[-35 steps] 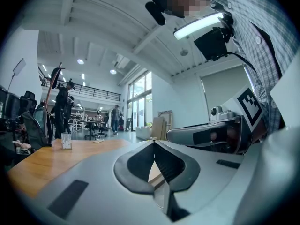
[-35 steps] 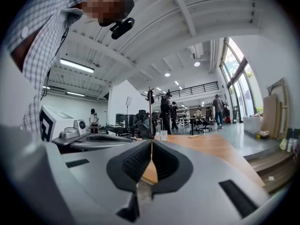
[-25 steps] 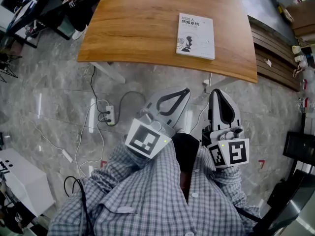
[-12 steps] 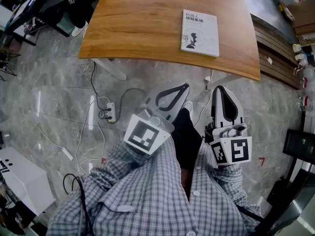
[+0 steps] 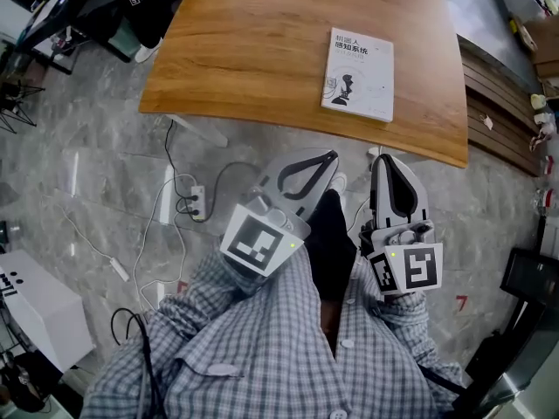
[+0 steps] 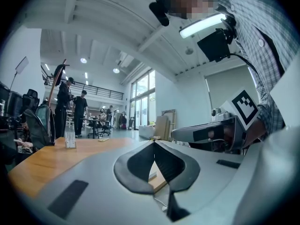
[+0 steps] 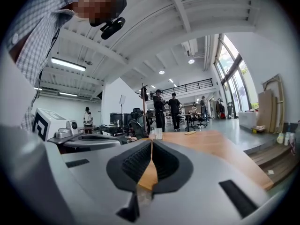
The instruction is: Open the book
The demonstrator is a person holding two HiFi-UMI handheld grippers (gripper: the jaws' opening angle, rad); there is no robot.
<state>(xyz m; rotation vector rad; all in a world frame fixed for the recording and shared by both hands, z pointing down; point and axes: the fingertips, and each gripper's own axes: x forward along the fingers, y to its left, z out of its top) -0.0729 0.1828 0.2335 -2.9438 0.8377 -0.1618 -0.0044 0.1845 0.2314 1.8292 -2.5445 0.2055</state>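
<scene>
A closed white book (image 5: 360, 75) with dark print lies flat on the wooden table (image 5: 253, 51), near its front right edge. My left gripper (image 5: 330, 157) and right gripper (image 5: 387, 162) are held side by side over the floor, close to my body and just short of the table's near edge. Both point toward the table, their jaws shut with nothing between them. In the left gripper view the shut left gripper (image 6: 153, 143) faces the tabletop (image 6: 56, 161). In the right gripper view the shut right gripper (image 7: 151, 142) looks along the tabletop (image 7: 220, 149).
A power strip (image 5: 196, 203) with cables lies on the grey floor under the table's edge. A white box (image 5: 35, 312) stands at the lower left. Wooden slats (image 5: 498, 120) run along the right. People (image 7: 166, 109) stand far behind the table.
The table and book sit lower and nearer in the head view: I and both grippers have come closer to the table. The jaws have stayed shut.
</scene>
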